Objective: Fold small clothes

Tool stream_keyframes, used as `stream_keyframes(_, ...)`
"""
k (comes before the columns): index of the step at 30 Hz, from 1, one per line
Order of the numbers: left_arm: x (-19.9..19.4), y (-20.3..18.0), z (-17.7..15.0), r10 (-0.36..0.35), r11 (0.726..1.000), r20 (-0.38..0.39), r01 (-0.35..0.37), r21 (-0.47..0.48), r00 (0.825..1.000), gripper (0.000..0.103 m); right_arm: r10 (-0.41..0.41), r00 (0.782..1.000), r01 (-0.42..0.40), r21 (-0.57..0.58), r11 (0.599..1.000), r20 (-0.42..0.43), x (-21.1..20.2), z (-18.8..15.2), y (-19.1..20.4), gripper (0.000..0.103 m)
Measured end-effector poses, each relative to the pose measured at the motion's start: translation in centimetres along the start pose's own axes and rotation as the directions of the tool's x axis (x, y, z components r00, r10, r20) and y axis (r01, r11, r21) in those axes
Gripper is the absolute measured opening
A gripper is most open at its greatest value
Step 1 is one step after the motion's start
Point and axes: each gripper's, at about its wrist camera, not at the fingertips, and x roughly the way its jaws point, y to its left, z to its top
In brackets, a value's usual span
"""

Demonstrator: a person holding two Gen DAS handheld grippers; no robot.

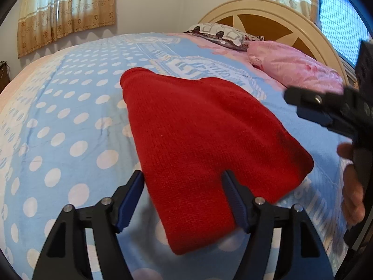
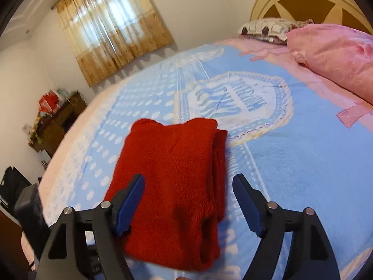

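Note:
A red knitted garment [image 1: 200,140] lies folded flat on the blue polka-dot bedspread [image 1: 70,116]. My left gripper [image 1: 184,189] is open, its two blue pads either side of the garment's near end, just above it and holding nothing. In the right wrist view the same red garment [image 2: 172,172] lies folded in layers. My right gripper [image 2: 188,193] is open above its near part, holding nothing. The right gripper also shows in the left wrist view [image 1: 326,112] at the right edge, held by a hand.
A pink pillow [image 1: 296,70] and a patterned pillow [image 1: 221,35] lie by the cream headboard [image 1: 268,7]. Curtains [image 2: 112,23] hang on the far wall. A cluttered wooden cabinet [image 2: 58,116] stands beyond the bed's far side.

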Motion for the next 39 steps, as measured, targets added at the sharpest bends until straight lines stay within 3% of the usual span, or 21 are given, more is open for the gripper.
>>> stream_keyframes(2, 0.2, -0.1, 0.0, -0.002, 1.000, -0.004, 0.002, -0.002, 1.000, 0.073, -0.004, 0.998, 0.003, -0.005, 1.000, -0.058, 2.1, 0.3, 0.2, 0.067)
stream_keyframes(3, 0.2, -0.1, -0.1, -0.004, 1.000, -0.006, 0.004, -0.002, 1.000, 0.073, -0.015, 0.997, 0.014, -0.012, 1.000, -0.074, 2.8, 0.4, 0.2, 0.055)
stream_keyframes(4, 0.3, -0.1, -0.1, -0.005, 1.000, -0.007, 0.005, -0.002, 1.000, 0.073, -0.018, 0.996, 0.016, -0.015, 1.000, -0.090, 3.5, 0.4, 0.2, 0.034)
stream_keyframes(5, 0.3, -0.1, -0.1, -0.007, 1.000, -0.010, 0.007, -0.003, 1.000, 0.074, -0.013, 0.994, 0.011, -0.018, 1.000, -0.105, 4.1, 0.3, 0.2, 0.027)
stream_keyframes(7, 0.4, -0.2, -0.2, -0.013, 1.000, -0.015, 0.013, -0.004, 1.000, 0.075, -0.012, 0.995, 0.010, -0.020, 1.000, -0.098, 4.3, 0.0, 0.1, 0.018)
stream_keyframes(12, 0.5, -0.1, -0.1, -0.031, 0.999, -0.016, 0.031, -0.011, 0.999, 0.077, -0.095, 0.995, 0.094, -0.028, 0.995, -0.035, 2.6, -0.3, -0.3, 0.013)
stream_keyframes(17, 0.9, -0.2, -0.3, -0.032, 0.999, -0.032, 0.032, -0.006, 0.999, 0.082, -0.130, 0.989, 0.127, -0.051, 0.991, -0.069, 4.4, -0.7, -0.9, 0.013)
stream_keyframes(20, 1.4, 0.2, -0.4, -0.043, 0.999, -0.058, 0.041, -0.028, 0.997, 0.083, -0.088, 0.994, 0.085, -0.045, 0.995, -0.061, 3.8, -0.5, -0.9, 0.017)
stream_keyframes(21, 1.2, 0.4, -0.4, -0.048, 0.998, -0.059, 0.046, -0.041, 0.997, 0.083, -0.070, 0.996, 0.068, -0.033, 0.997, -0.061, 3.5, -0.4, -1.1, 0.024)
stream_keyframes(22, 0.9, 0.6, -0.3, -0.054, 0.997, -0.057, 0.051, -0.052, 0.997, 0.083, -0.051, 0.997, 0.050, -0.013, 0.999, -0.062, 3.3, -0.2, -1.4, 0.039)
stream_keyframes(24, 0.3, 0.9, -0.1, -0.064, 0.996, -0.046, 0.061, -0.069, 0.997, 0.083, -0.012, 0.998, 0.015, 0.056, 0.998, -0.056, 2.5, 0.5, -2.8, 0.059)
stream_keyframes(28, -0.1, 1.7, 0.2, -0.061, 0.994, -0.032, 0.058, -0.092, 0.998, 0.083, -0.006, 0.999, 0.010, 0.102, 0.995, -0.044, 2.4, 2.2, -4.2, 0.059)
stream_keyframes(33, 1.2, 2.6, 0.2, -0.110, 0.983, -0.066, 0.099, -0.152, 0.992, 0.084, 0.118, 0.982, -0.096, 0.149, 0.984, -0.146, 5.7, 3.2, -4.5, 0.059)
stream_keyframes(39, 1.5, 3.1, -0.1, -0.148, 0.973, -0.066, 0.134, -0.188, 0.987, 0.084, 0.182, 0.969, -0.146, 0.209, 0.967, -0.165, 8.8, 3.3, -5.7, 0.060)
